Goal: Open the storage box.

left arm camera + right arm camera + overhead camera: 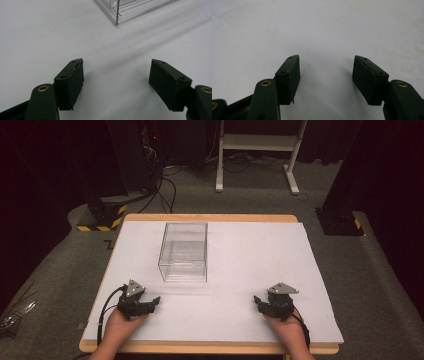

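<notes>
A clear plastic box (183, 251) stands on the white tabletop (240, 270), left of the middle; its near corner (117, 15) shows at the top of the left gripper view. My left gripper (154, 302) rests near the front left of the table, below the box, held by a hand. Its jaws stand wide apart over bare white surface (116, 72), with nothing between them. My right gripper (258, 301) sits near the front right, also in a hand. Its jaws are spread too, with only bare table between them (326, 72).
The white sheet lies on a wooden table (210, 217) with grey carpet around it. Beyond the far edge stand a white metal frame (257, 150), black posts with yellow-striped bases (102, 217) and cables on the floor.
</notes>
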`<state>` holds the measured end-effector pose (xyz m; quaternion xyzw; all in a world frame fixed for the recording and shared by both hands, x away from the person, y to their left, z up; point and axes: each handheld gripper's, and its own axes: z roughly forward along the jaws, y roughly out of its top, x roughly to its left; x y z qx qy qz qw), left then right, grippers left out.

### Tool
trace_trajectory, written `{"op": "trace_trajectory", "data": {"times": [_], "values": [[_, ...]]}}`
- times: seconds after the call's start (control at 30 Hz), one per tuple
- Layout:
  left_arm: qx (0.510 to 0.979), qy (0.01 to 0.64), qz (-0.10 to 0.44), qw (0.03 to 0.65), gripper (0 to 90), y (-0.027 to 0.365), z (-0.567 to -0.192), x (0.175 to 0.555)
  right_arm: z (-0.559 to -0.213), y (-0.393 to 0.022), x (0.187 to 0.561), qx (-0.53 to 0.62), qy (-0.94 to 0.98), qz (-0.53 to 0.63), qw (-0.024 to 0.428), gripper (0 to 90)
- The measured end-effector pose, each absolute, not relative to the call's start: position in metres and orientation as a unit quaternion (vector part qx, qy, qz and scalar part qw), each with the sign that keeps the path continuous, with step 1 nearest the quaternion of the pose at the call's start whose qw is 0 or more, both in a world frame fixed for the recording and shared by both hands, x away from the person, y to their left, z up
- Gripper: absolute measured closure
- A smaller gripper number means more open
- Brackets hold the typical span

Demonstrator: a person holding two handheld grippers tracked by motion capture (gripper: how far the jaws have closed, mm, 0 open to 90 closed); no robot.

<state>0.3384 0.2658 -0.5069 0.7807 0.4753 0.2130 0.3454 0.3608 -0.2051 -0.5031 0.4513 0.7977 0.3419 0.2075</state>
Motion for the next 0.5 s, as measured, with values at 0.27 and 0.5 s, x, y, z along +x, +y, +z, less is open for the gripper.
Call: {"op": "trace_trajectory", "data": {"times": [0.27,0.5], "values": [[0.781,0.475,0.213,0.345,28.3,0.266,-0.5069,0.3385,-0.5031,-0.2052,0.3608,0.451,0.798,0.342,0.207,39.0],[0.781,0.475,0.213,0.345,28.3,0.266,-0.5067,0.3387,-0.4986,-0.2037,0.3556,0.439,0.797,0.342,0.234,39.2]]}}
